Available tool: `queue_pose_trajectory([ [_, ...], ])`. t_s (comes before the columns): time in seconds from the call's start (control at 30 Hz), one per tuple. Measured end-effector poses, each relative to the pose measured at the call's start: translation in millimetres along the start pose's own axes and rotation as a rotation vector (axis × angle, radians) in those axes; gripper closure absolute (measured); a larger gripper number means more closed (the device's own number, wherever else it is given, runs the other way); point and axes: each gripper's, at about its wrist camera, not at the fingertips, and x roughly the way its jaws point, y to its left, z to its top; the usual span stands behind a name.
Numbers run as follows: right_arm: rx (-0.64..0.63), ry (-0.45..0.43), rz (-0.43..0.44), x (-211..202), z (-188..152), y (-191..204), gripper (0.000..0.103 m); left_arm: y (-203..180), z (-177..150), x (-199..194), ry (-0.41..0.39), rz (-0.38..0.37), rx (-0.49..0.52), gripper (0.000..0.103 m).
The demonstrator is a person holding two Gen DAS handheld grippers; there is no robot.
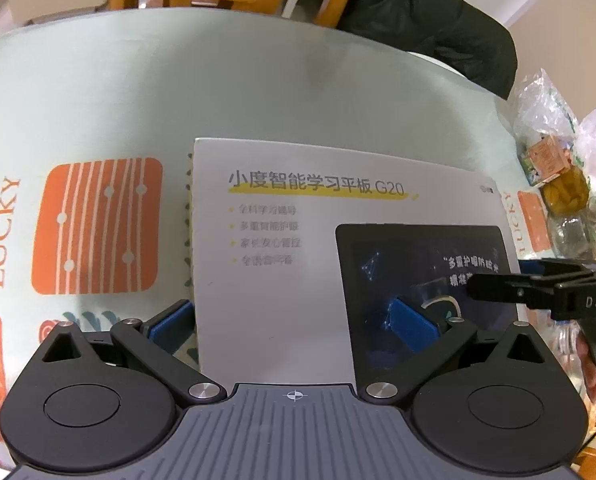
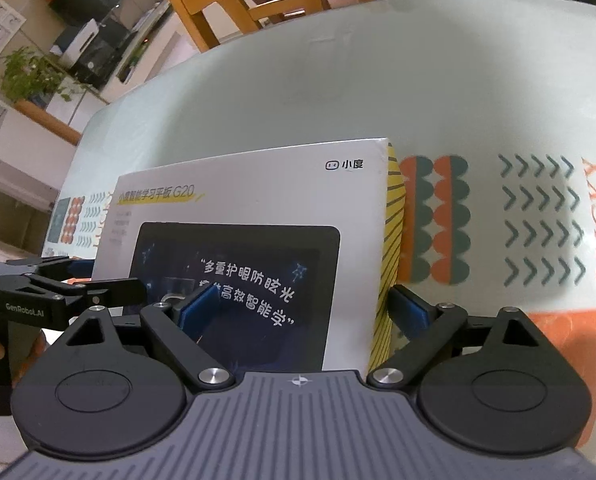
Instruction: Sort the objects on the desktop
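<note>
Both tools spread wide: left tool, right tool straddle tablet box corners.

Black tool, blue pads, silver screws.

Beyond the patterned tablecloth we see a wooden chair, a dark jacket, plastic snack bags and a potted plant.

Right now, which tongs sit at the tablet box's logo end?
The right tongs, straddling the box edge nearest the logo; the left tongs straddle the opposite, headline end.
</note>
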Motion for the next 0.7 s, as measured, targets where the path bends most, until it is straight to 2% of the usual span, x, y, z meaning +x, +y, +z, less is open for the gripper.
queue_pose_trajectory([
  [0.5,-0.003,-0.092,-0.073,-32,-11,23,0.0,-23,-3,-25,-0.088,0.041,0.049,0.0],
  [0.7,-0.034,-0.114,-0.103,-32,-20,25,0.0,-26,-14,-18,-0.101,0.062,0.065,0.0],
])
